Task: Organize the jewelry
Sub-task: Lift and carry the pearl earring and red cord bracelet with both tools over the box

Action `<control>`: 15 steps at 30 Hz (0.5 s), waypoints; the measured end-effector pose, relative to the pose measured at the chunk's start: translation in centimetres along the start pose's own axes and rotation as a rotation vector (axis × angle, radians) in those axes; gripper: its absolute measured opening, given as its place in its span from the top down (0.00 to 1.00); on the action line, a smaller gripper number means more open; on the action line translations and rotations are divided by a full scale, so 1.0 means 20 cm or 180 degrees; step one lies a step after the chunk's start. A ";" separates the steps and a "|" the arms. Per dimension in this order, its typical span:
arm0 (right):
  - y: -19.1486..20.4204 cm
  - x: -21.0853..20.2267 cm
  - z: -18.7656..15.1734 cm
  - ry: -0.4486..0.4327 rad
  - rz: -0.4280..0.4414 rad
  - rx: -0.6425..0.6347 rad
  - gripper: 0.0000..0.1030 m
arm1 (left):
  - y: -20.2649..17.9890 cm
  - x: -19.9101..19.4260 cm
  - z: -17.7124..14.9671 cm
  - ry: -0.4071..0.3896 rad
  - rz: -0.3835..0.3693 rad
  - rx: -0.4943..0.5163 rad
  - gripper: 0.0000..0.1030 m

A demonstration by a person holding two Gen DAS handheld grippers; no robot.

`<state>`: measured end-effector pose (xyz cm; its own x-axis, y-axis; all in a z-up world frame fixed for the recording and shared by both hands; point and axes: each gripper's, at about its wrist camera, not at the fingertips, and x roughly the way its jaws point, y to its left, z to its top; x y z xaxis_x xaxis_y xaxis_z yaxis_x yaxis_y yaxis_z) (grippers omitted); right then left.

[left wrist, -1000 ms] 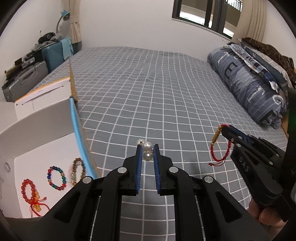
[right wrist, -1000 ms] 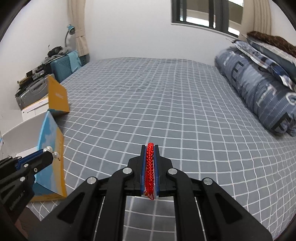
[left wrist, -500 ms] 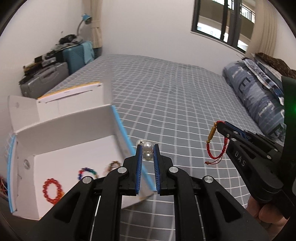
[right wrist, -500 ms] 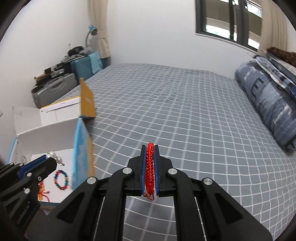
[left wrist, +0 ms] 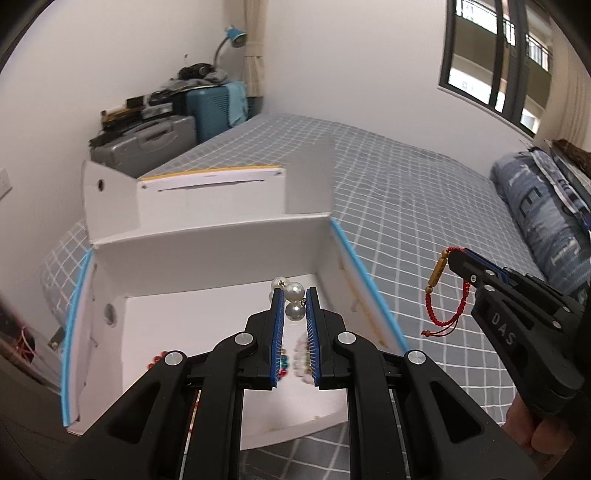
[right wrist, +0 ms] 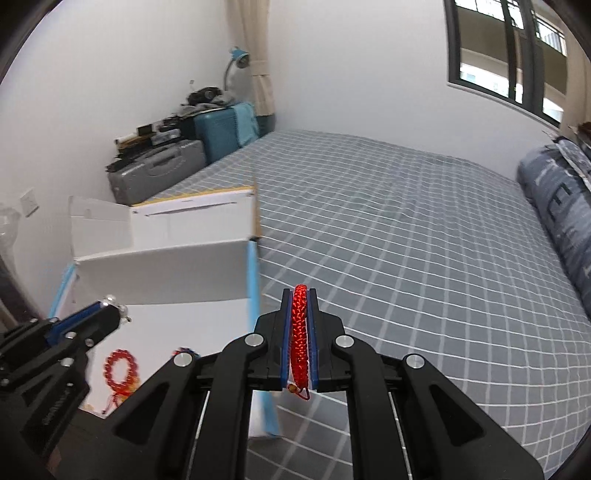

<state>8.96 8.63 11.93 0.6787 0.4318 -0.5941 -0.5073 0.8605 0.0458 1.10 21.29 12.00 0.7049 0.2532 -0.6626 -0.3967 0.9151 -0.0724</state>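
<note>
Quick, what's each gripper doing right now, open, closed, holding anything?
Left gripper: closed on the pearl piece.
Right gripper: closed on the red braided bracelet.

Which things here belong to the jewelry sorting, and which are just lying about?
Job:
pearl piece in left tongs
red bracelet in right tongs
white box
bead bracelets inside

Lying about:
suitcases
lamp
pillow

Checked bed (right wrist: 406,229) carries white box (left wrist: 221,236) (open), pillow (left wrist: 546,206).
</note>
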 end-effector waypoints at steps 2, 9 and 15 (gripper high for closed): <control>0.06 0.00 0.01 -0.0044 0.0100 -0.0030 0.93 | 0.05 -0.01 0.00 0.0000 0.0035 -0.0053 0.89; 0.30 0.07 0.01 -0.0024 0.0359 -0.0255 0.93 | 0.21 0.01 -0.05 0.0052 0.0166 -0.0194 0.89; 0.42 0.23 -0.04 0.0203 0.0421 -0.0324 0.93 | 0.37 0.09 -0.07 0.0176 0.0303 -0.0322 0.89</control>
<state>7.36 17.59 8.93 0.5690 0.5186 -0.6382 -0.6434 0.7641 0.0474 -1.31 28.07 9.22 0.6288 0.3172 -0.7100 -0.5195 0.8507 -0.0801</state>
